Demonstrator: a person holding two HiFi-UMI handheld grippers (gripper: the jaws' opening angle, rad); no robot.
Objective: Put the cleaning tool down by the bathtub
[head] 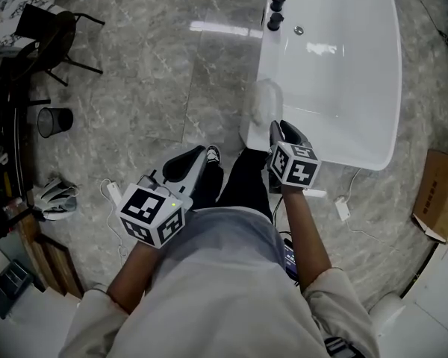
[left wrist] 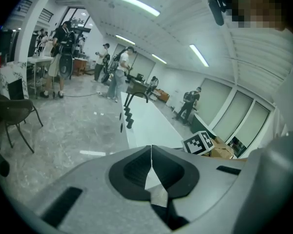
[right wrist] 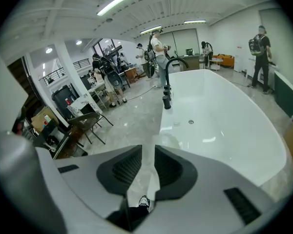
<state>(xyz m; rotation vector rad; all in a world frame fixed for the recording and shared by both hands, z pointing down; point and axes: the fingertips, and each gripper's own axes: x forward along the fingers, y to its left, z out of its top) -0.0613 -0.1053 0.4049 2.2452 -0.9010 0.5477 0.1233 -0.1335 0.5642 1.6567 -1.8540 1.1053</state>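
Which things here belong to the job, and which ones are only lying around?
Job: bathtub; pale fuzzy thing at its rim, probably the cleaning tool; right gripper.
Lying about: black bin; dark chair; cardboard box; white plug on the floor.

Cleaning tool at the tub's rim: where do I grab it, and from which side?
Grip the cleaning tool across its pale fuzzy body, the only part visible. It sits at the rim of the bathtub, just beyond the right tongs, so come from the floor side; the tub wall likely blocks the other.
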